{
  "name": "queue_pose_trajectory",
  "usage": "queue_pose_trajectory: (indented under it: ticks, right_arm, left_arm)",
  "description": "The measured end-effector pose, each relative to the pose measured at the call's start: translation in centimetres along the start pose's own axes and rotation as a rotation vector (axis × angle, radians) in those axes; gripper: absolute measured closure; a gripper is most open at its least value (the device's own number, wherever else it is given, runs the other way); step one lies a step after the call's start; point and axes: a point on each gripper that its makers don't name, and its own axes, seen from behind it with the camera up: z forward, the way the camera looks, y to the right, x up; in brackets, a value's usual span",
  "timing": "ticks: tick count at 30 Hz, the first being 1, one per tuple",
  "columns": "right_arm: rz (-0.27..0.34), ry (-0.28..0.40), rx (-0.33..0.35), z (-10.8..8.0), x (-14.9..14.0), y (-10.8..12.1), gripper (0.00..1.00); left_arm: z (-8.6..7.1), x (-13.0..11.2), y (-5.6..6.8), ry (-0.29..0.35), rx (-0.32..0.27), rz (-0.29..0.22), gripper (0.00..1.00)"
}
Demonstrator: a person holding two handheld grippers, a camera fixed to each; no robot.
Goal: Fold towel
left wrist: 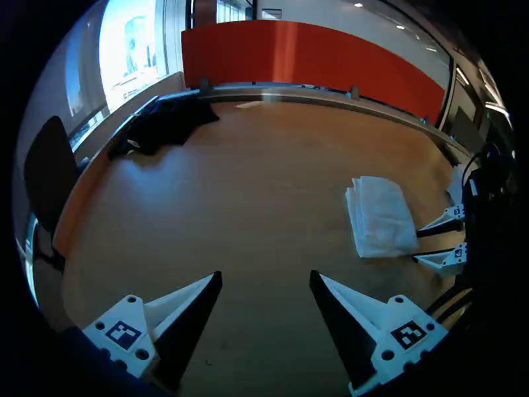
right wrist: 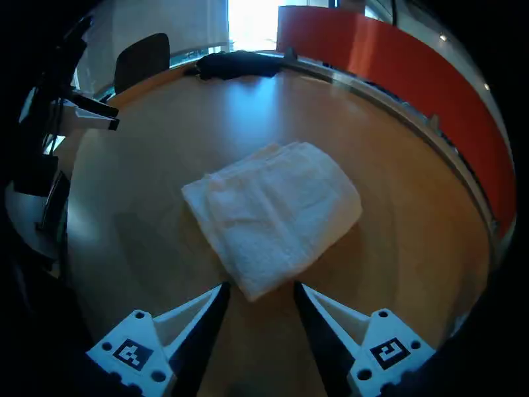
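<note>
A white towel, folded into a thick rectangle, lies flat on the round wooden table. My right gripper is open, and the towel's near corner sits just between its fingertips without being pinched. In the left gripper view the same towel lies to the right, with the right gripper at its near edge. My left gripper is open over bare table, well away from the towel, with nothing between its fingers. It appears at the far left of the right gripper view as the left gripper.
A black cloth lies bunched at the table's far left edge. A dark chair stands beside the table on the left. An orange partition runs behind the table's far rim. Bright windows lie beyond.
</note>
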Motion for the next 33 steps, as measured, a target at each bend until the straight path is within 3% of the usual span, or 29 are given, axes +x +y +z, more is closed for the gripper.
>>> queue_pose_trajectory:
  ticks: [3, 11, 19, 25, 33]
  right_arm:
    - [0.002, -0.002, -0.004, 0.0, -0.1, 0.0, 0.29]
    - [0.007, -0.004, -0.009, 0.2, -0.3, 0.1, 0.46]
    - [0.022, -0.005, 0.005, 0.4, -0.4, -0.3, 0.77]
    - [0.026, -0.005, 0.004, 0.5, -0.4, -0.3, 0.94]
    - [0.010, 0.018, -0.017, -0.2, 0.6, 0.2, 0.95]
  left_arm:
    - [0.0, 0.0, 0.0, 0.000, 0.000, 0.001, 0.01]
    - [0.0, 0.0, -0.1, -0.001, 0.000, 0.002, 0.01]
    - [0.0, -0.1, -0.1, -0.001, 0.002, -0.001, 0.02]
    - [0.0, -0.1, 0.0, -0.001, 0.001, 0.000, 0.02]
    - [0.0, -0.2, 0.2, 0.000, -0.002, 0.002, 0.01]
